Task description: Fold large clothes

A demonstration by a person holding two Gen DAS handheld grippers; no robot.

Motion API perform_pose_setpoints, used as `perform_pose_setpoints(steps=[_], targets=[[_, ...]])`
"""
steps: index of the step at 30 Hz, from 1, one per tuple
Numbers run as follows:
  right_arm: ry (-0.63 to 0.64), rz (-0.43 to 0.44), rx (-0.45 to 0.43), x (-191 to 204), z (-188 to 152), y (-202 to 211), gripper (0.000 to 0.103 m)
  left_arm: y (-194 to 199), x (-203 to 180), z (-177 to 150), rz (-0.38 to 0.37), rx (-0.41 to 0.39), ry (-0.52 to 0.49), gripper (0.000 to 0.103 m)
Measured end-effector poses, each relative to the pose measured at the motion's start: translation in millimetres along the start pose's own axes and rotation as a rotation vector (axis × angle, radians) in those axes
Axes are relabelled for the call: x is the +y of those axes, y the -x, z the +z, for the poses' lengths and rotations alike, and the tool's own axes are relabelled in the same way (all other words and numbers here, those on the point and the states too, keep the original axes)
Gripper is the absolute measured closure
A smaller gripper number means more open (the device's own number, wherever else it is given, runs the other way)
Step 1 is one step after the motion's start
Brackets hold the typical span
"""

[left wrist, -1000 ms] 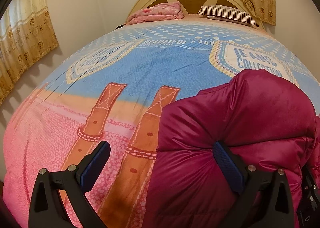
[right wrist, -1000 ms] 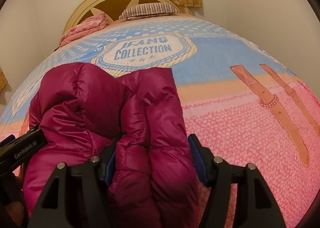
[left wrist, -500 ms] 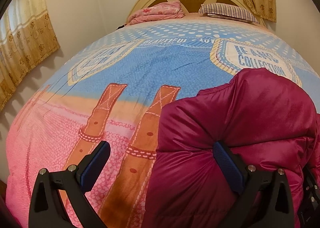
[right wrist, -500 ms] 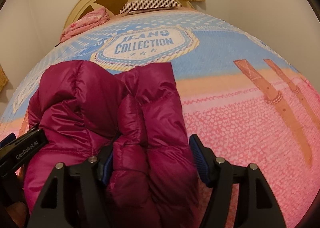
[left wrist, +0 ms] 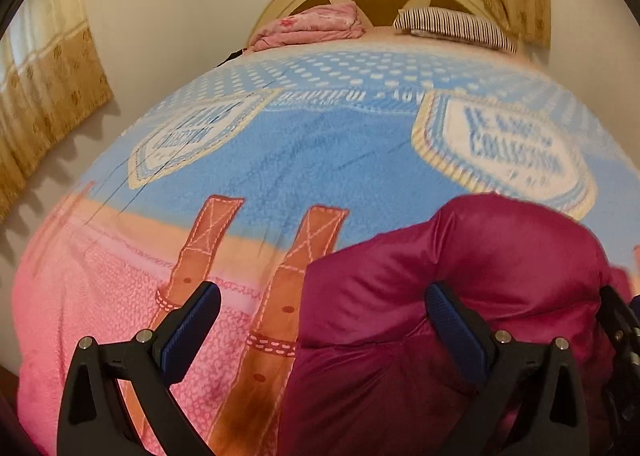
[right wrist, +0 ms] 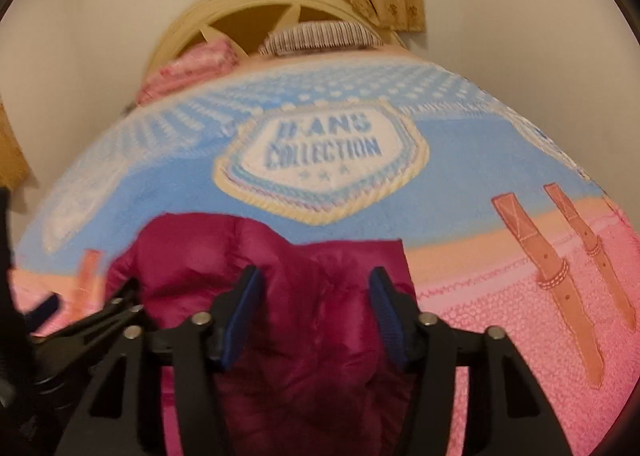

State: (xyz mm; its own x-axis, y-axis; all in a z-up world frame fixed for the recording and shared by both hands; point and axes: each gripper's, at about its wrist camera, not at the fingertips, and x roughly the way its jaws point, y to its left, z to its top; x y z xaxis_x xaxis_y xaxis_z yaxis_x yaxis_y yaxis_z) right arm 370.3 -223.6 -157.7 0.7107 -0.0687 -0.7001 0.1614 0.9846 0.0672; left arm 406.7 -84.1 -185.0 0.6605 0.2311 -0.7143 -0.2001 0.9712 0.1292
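Both my tongs pulled back from the magenta puffer jacket point(right wrist: 304, 296), folded near the bed's point(left wrist: 320, 160) foot edge. Left tongs point(left wrist: 320, 324) wide, right tongs point(right wrist: 314, 314) closing, gripping nothing. Light, squashy, slippery; I'd pinch a seamed edge.

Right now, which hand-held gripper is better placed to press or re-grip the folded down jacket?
Right hand-held gripper: the maroon down jacket sits between its closing fingers. The left hand-held gripper straddles mostly bedspread.
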Motion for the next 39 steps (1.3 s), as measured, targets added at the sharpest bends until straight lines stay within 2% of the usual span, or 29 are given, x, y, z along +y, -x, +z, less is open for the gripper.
perform_pose_setpoints(steps=[3, 8, 22, 33, 35, 38, 39], targets=[[-0.029, 0.017, 0.026, -10.2, -11.2, -15.3, 0.045, -3.0, 5.9, -7.5, -0.042, -0.024, 0.047, 0.001], [-0.017, 0.016, 0.032, -11.3, -18.9, -21.7, 0.045, -16.6, 8.6, -14.6, -0.078, 0.006, 0.082, 0.001], [0.014, -0.009, 0.094, -7.6, -24.7, -39.9, 0.043, -25.3, -5.6, -19.9, -0.007, 0.022, 0.016, 0.0], [0.024, -0.018, 0.112, -6.9, -24.9, -44.6, 0.041, -27.2, -6.9, -20.2, -0.005, 0.027, 0.013, 0.0], [0.03, -0.021, 0.119, -6.5, -24.0, -44.4, 0.04, -27.1, -4.8, -18.6, -0.025, 0.043, 0.016, 0.0], [0.055, -0.001, 0.139, -7.9, -21.8, -33.0, 0.039, -10.1, 8.4, -18.7, -0.095, 0.091, -0.009, 0.001], [0.054, 0.017, 0.132, -10.4, -23.0, -21.0, 0.034, 1.0, 13.7, -22.0, -0.106, 0.076, -0.02, 0.001]])
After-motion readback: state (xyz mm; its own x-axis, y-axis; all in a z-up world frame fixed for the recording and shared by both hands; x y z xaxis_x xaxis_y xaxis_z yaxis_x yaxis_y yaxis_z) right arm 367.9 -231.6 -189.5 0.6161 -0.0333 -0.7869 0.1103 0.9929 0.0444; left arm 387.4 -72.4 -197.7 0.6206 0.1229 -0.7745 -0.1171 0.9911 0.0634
